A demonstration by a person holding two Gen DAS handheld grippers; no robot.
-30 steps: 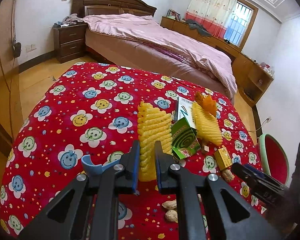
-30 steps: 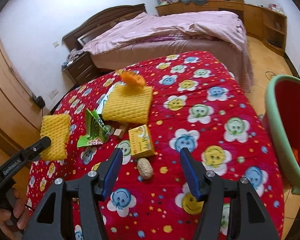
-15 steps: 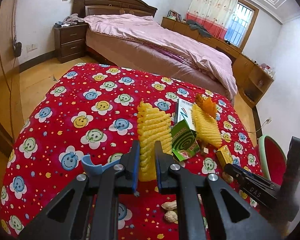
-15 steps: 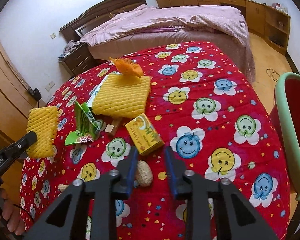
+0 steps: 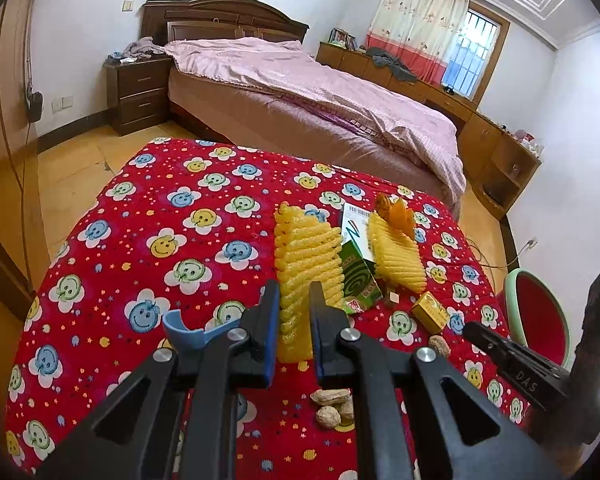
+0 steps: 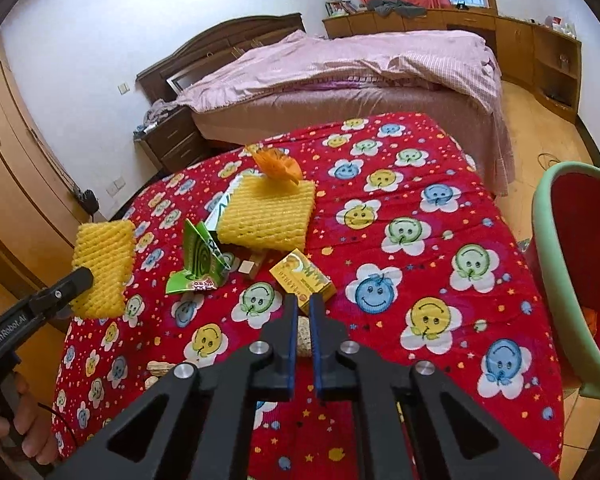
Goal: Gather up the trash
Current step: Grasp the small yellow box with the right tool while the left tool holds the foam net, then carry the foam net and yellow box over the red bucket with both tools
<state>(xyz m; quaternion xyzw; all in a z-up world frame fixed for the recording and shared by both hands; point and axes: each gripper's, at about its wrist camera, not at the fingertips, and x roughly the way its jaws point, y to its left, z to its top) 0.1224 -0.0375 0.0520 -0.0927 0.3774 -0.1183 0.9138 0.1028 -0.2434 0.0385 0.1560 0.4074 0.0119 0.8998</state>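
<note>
Two pieces gripped for binning.
Foam net [image 5: 300, 276] is pinched in left claw [image 5: 294, 320]; peanut [image 6: 303, 336] in right claw [image 6: 303, 334], bin [image 6: 580, 264] at three o'clock.

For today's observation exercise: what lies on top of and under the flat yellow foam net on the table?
An orange peel sits on the flat yellow foam net. A white box pokes out beneath; the rest underneath is covered.

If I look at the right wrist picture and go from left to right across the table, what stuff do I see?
Yellow foam net held by the left gripper → green folded packet → small yellow box → green bin with red inside.
</note>
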